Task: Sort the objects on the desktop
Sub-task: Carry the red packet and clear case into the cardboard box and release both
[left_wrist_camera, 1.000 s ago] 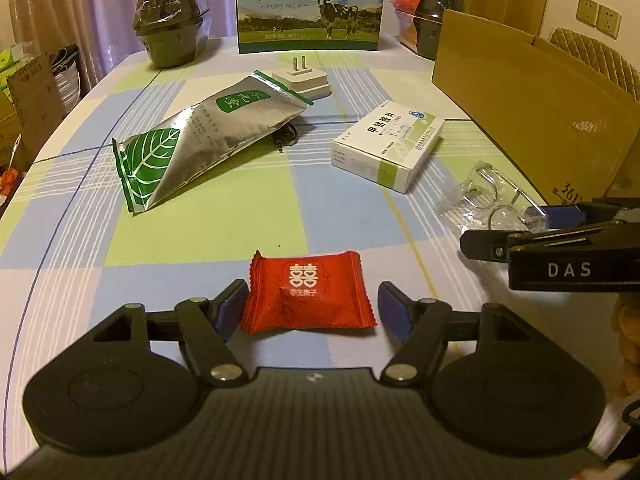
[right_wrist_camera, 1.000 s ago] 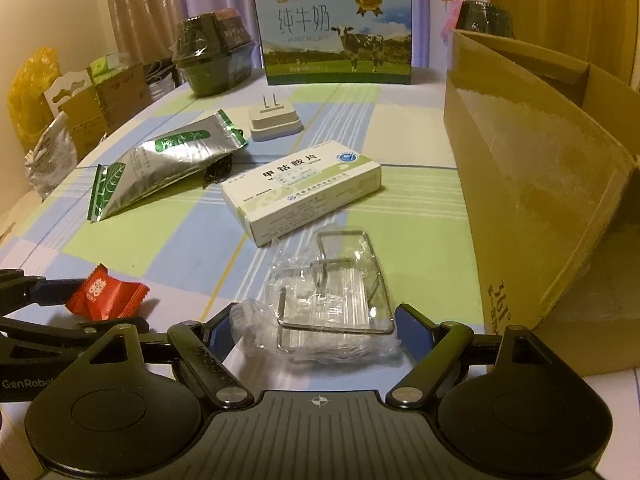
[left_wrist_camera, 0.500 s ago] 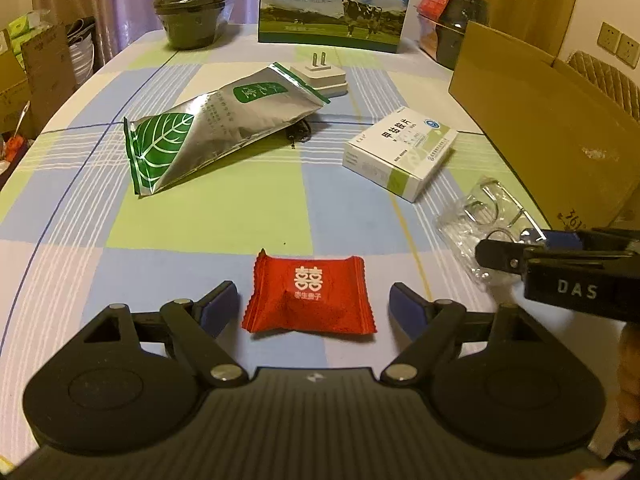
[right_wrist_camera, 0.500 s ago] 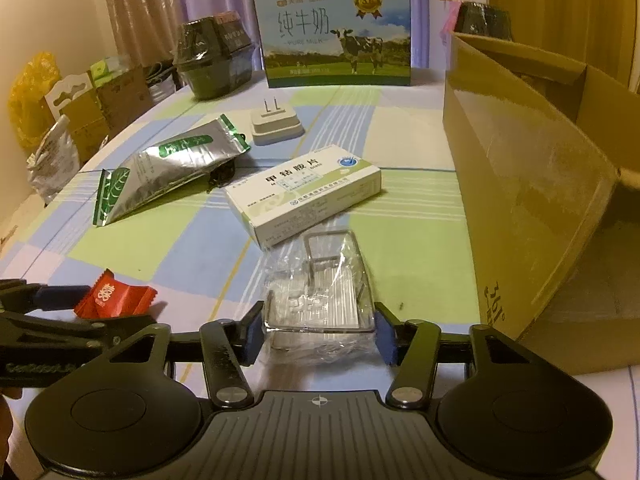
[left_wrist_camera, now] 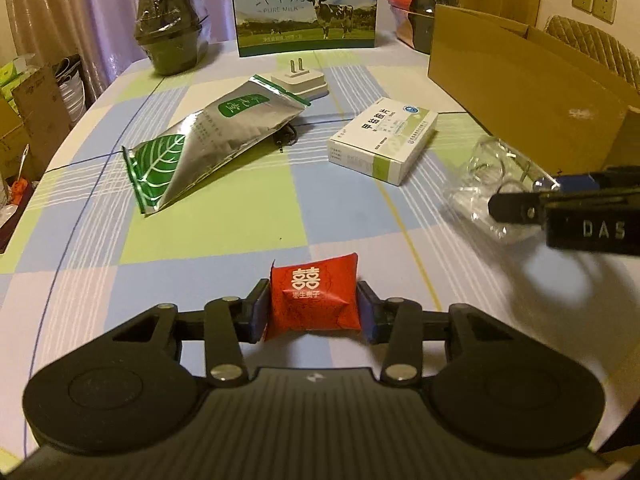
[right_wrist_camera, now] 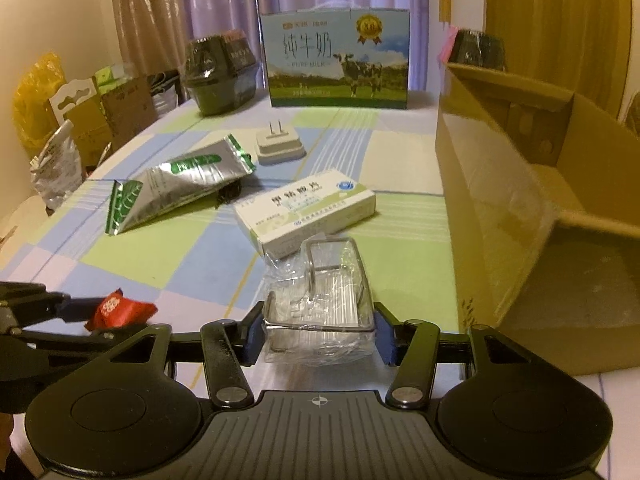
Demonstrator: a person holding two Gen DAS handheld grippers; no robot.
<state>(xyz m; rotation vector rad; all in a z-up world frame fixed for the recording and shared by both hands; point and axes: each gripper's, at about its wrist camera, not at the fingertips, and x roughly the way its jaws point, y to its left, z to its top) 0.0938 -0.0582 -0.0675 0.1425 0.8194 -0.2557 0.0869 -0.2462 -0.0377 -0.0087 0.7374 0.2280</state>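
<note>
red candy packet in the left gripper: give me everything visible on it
The small red pillow-shaped candy packet is glossy foil or plastic, with a white double-happiness emblem and small white characters beneath. It is puffed, its sealed ends crimped. The left gripper is shut on it, blue pads pressing both sides. It sits face up, low over the checked tablecloth; contact below cannot be told.

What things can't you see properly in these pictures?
- Inside the cardboard box: the right wrist view shows only a part; its near wall hides the bottom.
- The small dark thing under the silver pouch: the pouch mostly covers it in both views.
- Small print on the medicine box: blurred in the right wrist view.
- The wrapped metal piece in the right hand-held gripper: crinkly plastic blurs its shape.
</note>
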